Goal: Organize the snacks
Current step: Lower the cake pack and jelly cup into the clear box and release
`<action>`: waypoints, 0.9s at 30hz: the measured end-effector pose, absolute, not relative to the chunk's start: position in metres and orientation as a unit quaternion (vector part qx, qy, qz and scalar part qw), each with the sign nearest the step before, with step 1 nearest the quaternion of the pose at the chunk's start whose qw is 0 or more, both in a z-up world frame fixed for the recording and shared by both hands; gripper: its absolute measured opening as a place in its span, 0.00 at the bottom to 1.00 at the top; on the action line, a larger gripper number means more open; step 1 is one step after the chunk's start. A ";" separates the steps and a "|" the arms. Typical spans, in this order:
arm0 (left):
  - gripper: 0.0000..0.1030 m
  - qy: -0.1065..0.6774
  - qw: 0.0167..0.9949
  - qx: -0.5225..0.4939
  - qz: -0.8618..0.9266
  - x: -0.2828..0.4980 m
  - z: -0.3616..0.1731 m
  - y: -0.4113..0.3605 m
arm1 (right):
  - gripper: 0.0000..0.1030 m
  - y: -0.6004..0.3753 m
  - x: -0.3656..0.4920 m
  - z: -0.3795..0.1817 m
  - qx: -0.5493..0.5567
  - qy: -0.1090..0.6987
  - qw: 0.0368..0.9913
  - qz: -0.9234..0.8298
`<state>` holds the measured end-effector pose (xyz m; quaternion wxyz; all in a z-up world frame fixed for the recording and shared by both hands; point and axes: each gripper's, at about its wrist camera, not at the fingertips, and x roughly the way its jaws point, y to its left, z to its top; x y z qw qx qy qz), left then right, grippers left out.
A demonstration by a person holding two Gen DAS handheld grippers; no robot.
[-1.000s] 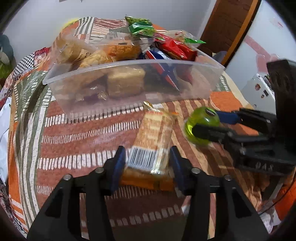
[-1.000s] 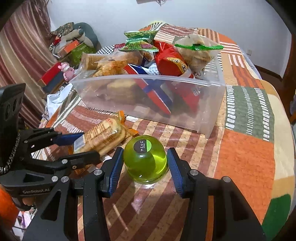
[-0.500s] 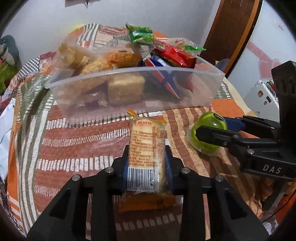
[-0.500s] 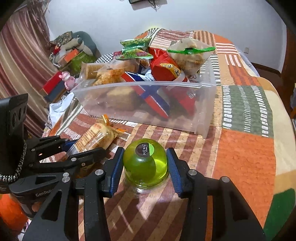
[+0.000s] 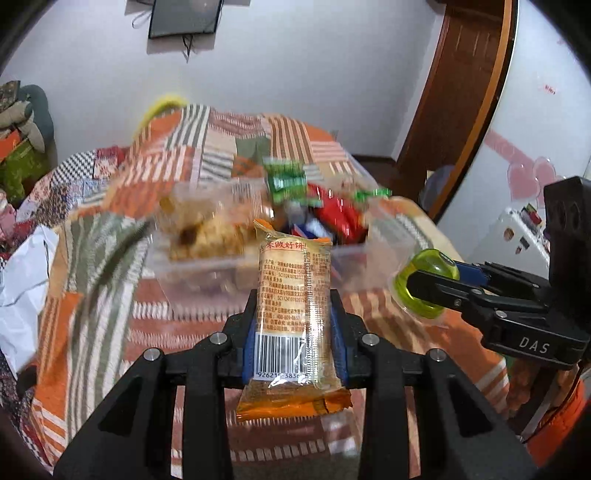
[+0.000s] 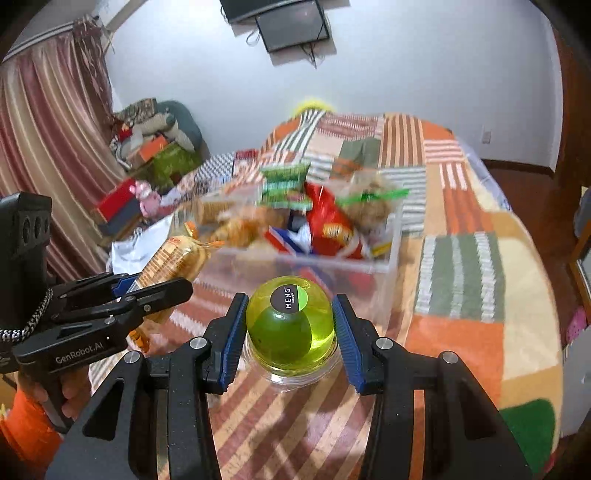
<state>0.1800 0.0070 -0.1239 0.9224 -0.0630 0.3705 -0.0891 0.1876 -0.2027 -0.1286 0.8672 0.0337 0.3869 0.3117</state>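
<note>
Left gripper (image 5: 293, 328) clamps a biscuit pack (image 5: 291, 306), right gripper (image 6: 290, 332) a jelly cup (image 6: 290, 325), both seemingly bound for the bin (image 6: 391, 254).

- Left gripper (image 5: 293, 328) is clamped on a packet (image 5: 291, 295), raised, pointing forward.
- Right gripper (image 6: 290, 332) is closed around a jelly cup (image 6: 290, 325), level beside it.

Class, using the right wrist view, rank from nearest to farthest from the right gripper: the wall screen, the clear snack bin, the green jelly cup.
1. Green jelly cup: between the jaws of the right gripper.
2. Clear snack bin: just beyond, on the tablecloth.
3. Wall screen: far back, high on the wall.
</note>
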 end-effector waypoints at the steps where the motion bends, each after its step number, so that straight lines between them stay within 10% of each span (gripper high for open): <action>1: 0.32 0.365 0.925 -0.062 -0.088 0.183 -0.119 0.007 | 0.42 -0.203 0.190 -0.127 0.035 0.383 0.869 0.310; 27: 0.32 0.367 0.927 -0.077 -0.021 0.285 -0.144 0.024 | 0.42 -0.199 0.260 -0.138 0.042 0.378 0.887 0.263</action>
